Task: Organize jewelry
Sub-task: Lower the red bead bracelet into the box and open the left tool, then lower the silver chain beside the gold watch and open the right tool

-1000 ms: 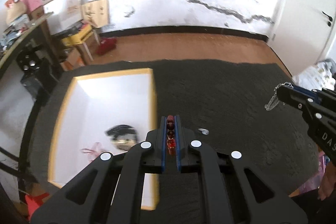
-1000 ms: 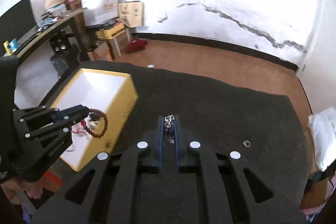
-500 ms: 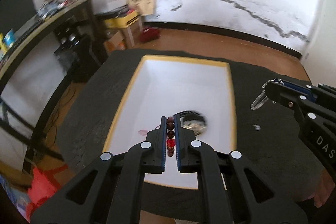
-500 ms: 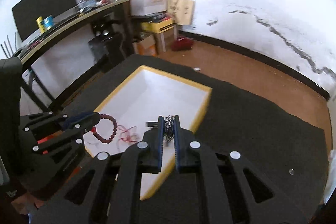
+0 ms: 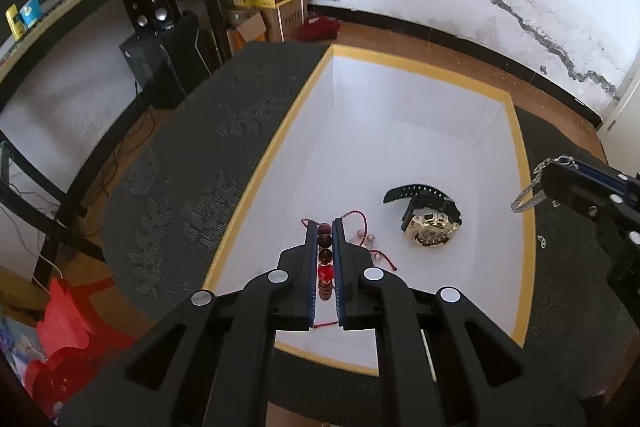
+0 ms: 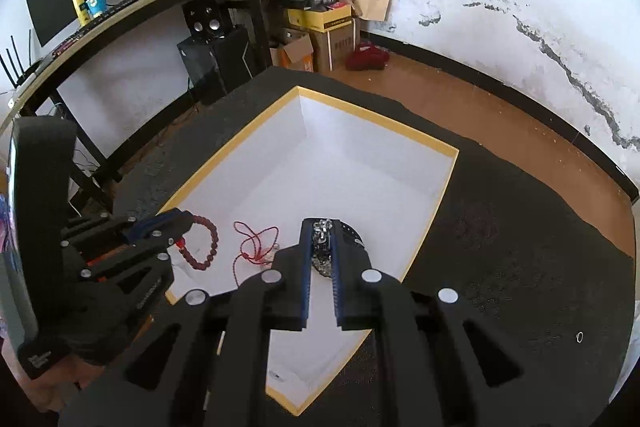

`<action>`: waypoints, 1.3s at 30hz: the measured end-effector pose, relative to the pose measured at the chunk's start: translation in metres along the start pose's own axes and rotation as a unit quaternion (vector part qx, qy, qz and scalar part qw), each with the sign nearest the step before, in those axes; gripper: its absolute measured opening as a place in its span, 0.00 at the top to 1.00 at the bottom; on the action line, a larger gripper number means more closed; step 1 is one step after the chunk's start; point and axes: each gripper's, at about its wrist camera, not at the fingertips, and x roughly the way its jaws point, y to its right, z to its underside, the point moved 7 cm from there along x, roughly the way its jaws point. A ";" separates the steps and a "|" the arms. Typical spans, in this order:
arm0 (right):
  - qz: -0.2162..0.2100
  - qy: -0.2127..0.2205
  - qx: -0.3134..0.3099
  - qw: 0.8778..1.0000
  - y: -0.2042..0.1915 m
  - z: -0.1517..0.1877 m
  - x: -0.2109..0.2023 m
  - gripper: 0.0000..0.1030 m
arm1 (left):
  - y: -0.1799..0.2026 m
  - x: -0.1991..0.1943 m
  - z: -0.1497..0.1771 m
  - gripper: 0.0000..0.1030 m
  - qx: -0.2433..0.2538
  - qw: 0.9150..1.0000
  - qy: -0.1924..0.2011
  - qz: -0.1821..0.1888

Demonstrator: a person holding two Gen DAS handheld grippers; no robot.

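In the left wrist view the left gripper (image 5: 325,227) sits low in the centre of the frame, its blue-lined fingers drawn narrow and clamped on a red bead bracelet (image 5: 324,259) — the beads line up in the slot between the pads. Under it lies the white box (image 5: 256,187) with a yellow rim, resting on a dark grey mat (image 5: 192,155). On the box floor, right of centre, a gold watch (image 5: 430,231) with a black strap lies flat; a red string (image 5: 354,217) with small clear beads lies just beside the gripper tips. At the right edge of the frame the right gripper (image 5: 544,183) reaches in over the box rim, pinched on a silver chain (image 5: 526,197) that hangs from its tip.

In the right wrist view the right gripper (image 6: 321,231) fills the lower centre, fingers nearly together with the silver chain (image 6: 322,241) bunched between them — it hangs above the box interior near the right rim. The watch is mostly hidden behind these fingers. At lower left the left gripper (image 6: 182,223) holds the bead bracelet (image 6: 204,245), whose loop dangles over the white box (image 6: 436,199) floor, beside the red string (image 6: 256,243). A small ring (image 6: 579,337) lies alone on the mat (image 6: 520,247) at lower right, well apart from the box.
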 end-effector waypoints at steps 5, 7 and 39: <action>0.003 -0.018 0.001 1.000 0.002 0.005 0.027 0.91 | -0.001 0.021 0.006 0.93 -0.006 1.000 -0.014 -0.005; 0.003 -0.031 0.002 1.000 0.004 0.010 0.039 0.91 | -0.001 0.026 0.008 0.93 -0.004 1.000 -0.017 -0.011; -0.013 -0.028 0.005 1.000 0.008 0.007 0.040 0.91 | 0.008 -0.001 0.022 0.09 0.025 0.999 -0.014 -0.022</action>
